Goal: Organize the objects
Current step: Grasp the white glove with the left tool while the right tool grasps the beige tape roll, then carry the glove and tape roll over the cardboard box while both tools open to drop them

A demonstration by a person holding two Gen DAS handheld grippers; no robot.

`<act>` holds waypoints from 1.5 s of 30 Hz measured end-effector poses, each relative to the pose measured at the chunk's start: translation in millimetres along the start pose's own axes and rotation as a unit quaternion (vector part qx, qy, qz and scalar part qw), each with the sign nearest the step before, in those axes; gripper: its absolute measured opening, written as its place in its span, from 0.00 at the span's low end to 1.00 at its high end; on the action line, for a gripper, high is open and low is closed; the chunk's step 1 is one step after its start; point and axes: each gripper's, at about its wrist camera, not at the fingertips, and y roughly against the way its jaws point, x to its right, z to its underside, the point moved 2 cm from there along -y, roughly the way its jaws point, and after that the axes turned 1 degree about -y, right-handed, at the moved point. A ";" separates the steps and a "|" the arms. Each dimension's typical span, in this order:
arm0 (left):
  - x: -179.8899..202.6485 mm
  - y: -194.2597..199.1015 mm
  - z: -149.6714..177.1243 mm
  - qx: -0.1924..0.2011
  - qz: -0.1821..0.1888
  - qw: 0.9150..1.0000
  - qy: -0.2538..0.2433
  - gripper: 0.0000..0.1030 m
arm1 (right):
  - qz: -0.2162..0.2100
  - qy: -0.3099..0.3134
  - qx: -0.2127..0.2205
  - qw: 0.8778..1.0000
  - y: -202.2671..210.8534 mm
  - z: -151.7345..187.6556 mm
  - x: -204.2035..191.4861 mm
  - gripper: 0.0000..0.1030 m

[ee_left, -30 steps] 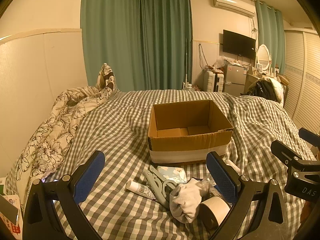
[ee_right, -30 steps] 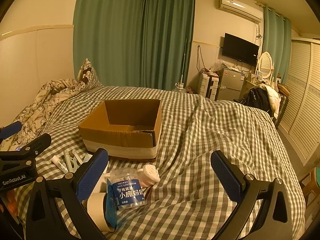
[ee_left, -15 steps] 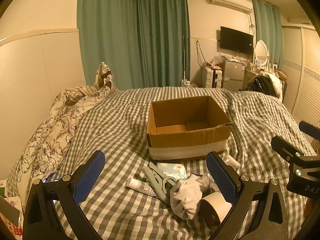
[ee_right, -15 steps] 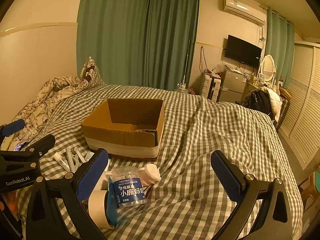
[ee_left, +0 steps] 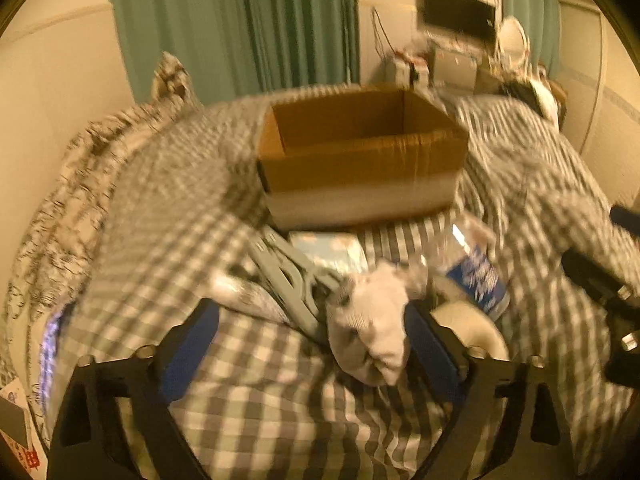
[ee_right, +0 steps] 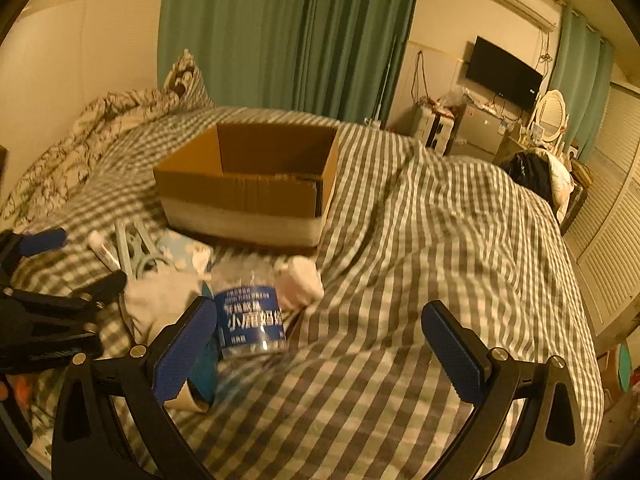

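Left claw gapes wide over the checkered bed — a white sock lies against its right finger, the cardboard box ahead. Right claw is also spread, empty — a blue-labelled clear jar beside its left finger.

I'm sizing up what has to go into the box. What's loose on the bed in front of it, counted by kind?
Sock: 1
Clear jar with blue label: 1
Tape roll: 1
Grey clips: 1 bundle, count unclear
Small white tube: 1
Light blue packet: 1
Small white bottle: 1
Total: 7, in front of the cardboard box.
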 end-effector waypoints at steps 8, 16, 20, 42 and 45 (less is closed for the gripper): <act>14.4 -23.1 17.7 -0.036 0.079 0.996 -0.015 0.33 | -0.002 0.007 -0.015 1.000 -3.0 5.6 -4.5 1.00; -4.9 9.6 2.7 0.004 0.078 0.997 0.007 0.26 | -0.033 0.028 -0.034 0.998 0.4 14.0 -33.2 1.00; -18.4 31.6 -8.0 0.033 0.065 0.997 0.008 0.26 | -0.064 0.048 -0.063 0.995 -6.7 25.1 -58.7 1.00; -39.2 60.6 -17.0 0.071 0.056 0.996 0.015 0.26 | -0.107 0.071 -0.088 0.988 -5.9 38.0 -71.6 0.28; -38.0 66.0 -21.1 0.077 0.055 0.995 0.014 0.26 | -0.118 0.059 -0.069 0.989 8.3 24.7 -61.3 0.27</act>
